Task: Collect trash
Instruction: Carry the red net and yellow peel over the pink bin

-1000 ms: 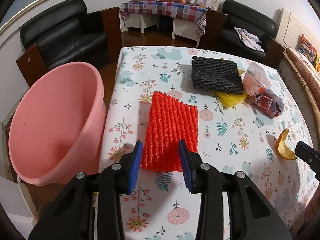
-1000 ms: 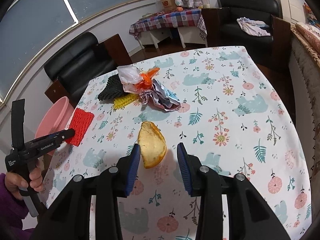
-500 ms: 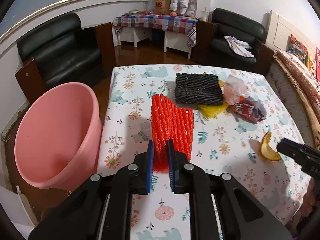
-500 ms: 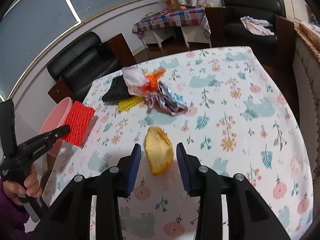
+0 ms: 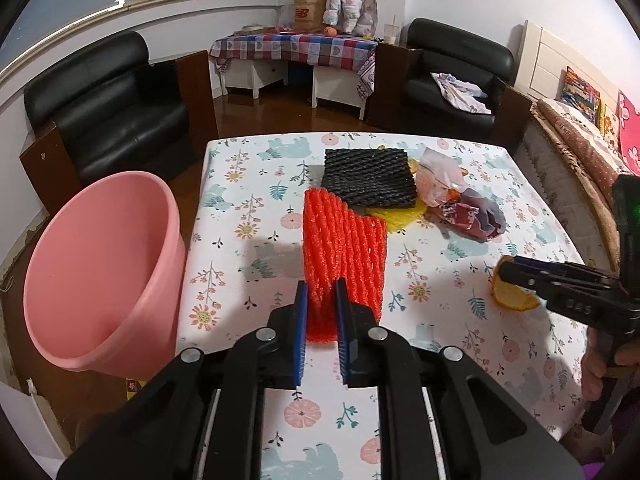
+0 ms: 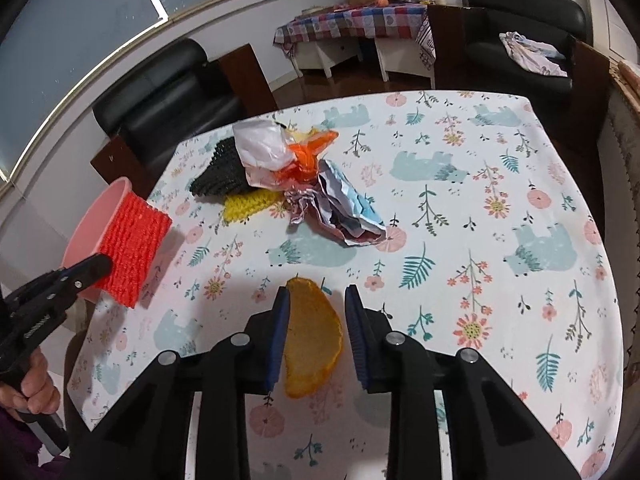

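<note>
Red foam fruit-net sleeve (image 5: 344,256) is pinched at its near edge by the left gripper (image 5: 322,304), jaws clamped on it, so it hangs partly raised off the bench (image 5: 248,208) — looks set up for a swing over to the pink plastic tub (image 5: 100,256) just off the bench's left edge; the visible part of the tub's inside shows nothing in it

Right gripper (image 6: 316,320) straddles the curved orange peel piece (image 6: 312,340), jaws closing; peel sits between the pads, one pad seems at its edge, the other pad not touching yet, so not gripped so far

Left on the bench in one cluster: black foam net pad (image 5: 368,178) over a yellow foam net (image 5: 396,218), crumpled white-and-orange plastic bag (image 6: 276,156), crumpled foil wrapper (image 6: 344,216)

Judgement: two-handed pickup, early in the task
</note>
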{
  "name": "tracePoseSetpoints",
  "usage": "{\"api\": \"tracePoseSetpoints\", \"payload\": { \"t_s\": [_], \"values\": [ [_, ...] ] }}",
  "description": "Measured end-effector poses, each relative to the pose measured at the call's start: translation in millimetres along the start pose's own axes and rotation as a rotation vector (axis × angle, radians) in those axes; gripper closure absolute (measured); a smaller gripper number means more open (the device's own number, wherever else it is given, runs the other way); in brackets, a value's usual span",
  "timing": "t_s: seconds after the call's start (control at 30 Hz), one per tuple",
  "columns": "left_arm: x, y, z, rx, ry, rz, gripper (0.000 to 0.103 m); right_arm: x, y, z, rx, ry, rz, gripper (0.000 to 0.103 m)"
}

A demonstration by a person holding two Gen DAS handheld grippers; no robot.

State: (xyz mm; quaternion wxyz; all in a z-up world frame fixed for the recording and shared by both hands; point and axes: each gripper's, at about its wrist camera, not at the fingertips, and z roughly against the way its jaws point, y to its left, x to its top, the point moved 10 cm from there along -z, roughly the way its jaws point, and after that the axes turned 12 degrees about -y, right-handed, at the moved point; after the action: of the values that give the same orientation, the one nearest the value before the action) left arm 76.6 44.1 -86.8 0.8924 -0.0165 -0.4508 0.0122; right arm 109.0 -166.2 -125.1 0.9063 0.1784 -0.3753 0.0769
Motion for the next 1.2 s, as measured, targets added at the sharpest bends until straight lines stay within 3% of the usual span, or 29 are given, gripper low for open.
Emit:
{"api": "tracePoseSetpoints", "payload": {
  "t_s": [0.4,0.77,1.2],
  "values": [
    [1,-12,-6,0.008,0.006,-0.020,0.090,-6,5,-5,-0.009,0.015,0.014,0.099],
    [7,-3,-1,0.058,-0.010,-0.007,0.090,12,21,15,-0.005,-0.051,0.033,0.100],
    [22,30,14,0.110,-0.065,0.057,0.090,41,78,21,0.047,-0.098,0.130,0.100]
  ]
}}
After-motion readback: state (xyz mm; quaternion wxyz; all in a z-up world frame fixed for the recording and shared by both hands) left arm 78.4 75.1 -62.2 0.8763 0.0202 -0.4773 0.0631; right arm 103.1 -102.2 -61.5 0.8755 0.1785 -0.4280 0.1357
